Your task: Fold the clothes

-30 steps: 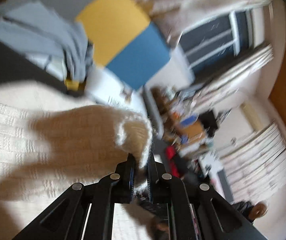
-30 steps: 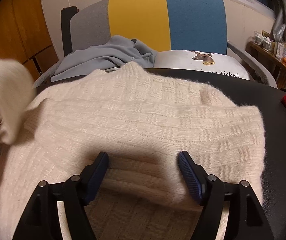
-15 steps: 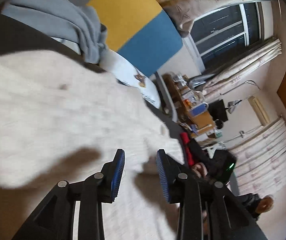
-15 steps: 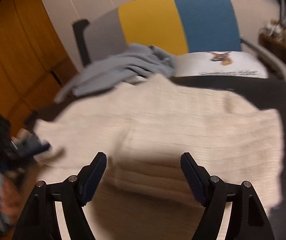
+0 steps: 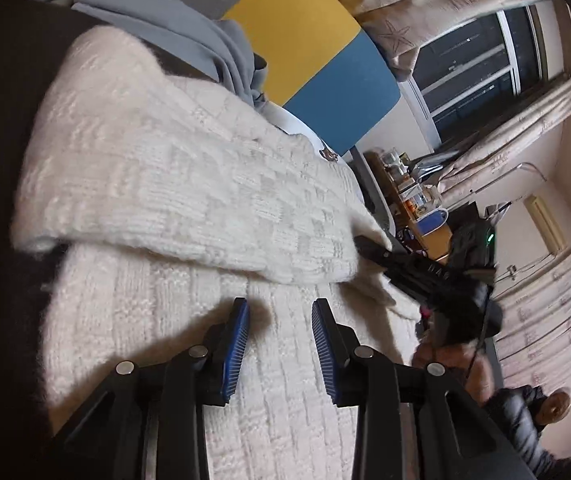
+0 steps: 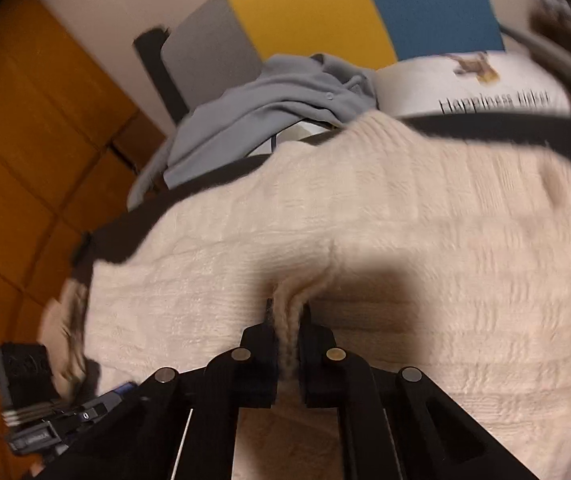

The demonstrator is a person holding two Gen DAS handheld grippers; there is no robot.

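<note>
While the left wrist view looks along its own fingers, we note the left gripper with its jaws released, blue pads apart and nothing between them, hovering just over the cream knit sweater. We see the sweater spread on a dark surface, filling the frame from 9 o'clock through the centre. One thick folded layer of it lies across the middle, its rounded edge running from 9 o'clock toward 3 o'clock just beyond the fingertips. A grey-blue garment lies bunched at 12 o'clock, touching the sweater's far edge. Behind it stands a chair back in grey, yellow and blue panels. At 3 o'clock the right gripper reaches into the sweater's edge, a hand blurred behind it. A dark window with curtains sits at 1 o'clock.

Right wrist view, motion-blurred. We record the right gripper with jaws clenched on a raised ridge of the sweater, the pinched knit standing up between the fingers at centre-bottom. The sweater covers the frame from 8 o'clock to 3 o'clock on the dark surface. The grey-blue garment lies at 11 o'clock just beyond the sweater; a white printed item with dark lettering sits at 1 o'clock. The chair back is at 12 o'clock, orange-brown wood panelling at 9 o'clock. The left gripper shows at 8 o'clock, too blurred to read its jaws from here.
</note>
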